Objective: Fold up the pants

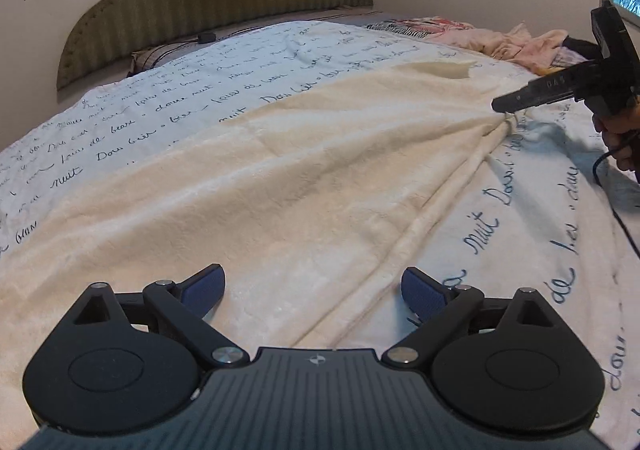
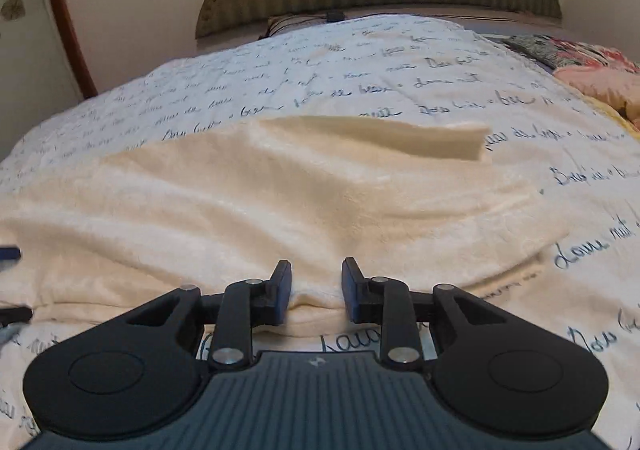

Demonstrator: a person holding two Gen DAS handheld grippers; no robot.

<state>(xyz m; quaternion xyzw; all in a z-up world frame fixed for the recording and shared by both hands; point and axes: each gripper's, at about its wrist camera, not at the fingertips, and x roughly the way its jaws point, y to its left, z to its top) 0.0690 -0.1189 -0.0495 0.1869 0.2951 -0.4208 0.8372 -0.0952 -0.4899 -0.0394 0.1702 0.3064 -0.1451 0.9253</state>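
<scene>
Cream pants (image 1: 280, 178): fill frame ctr. L gripper (image 1: 313, 290) spread wide above hem; R gripper (image 2: 316, 286) part-spread, straddling pants edge, not pinching.

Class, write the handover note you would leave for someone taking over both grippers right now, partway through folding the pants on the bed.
Left gripper: open, hovering over the near edge of the cream fleece pants, gripping nothing.
Right gripper: jaws partly closed around a bunched fold at the pants' edge; whether it is truly clamped, I cannot tell. The left wrist view shows fabric gathering to its tip.
The pants lie spread, wrinkled, on the white bedspread with blue script writing; the far opening gapes.
Done: an edge is gathered. Left: probably grip with the left gripper, then fold.
</scene>
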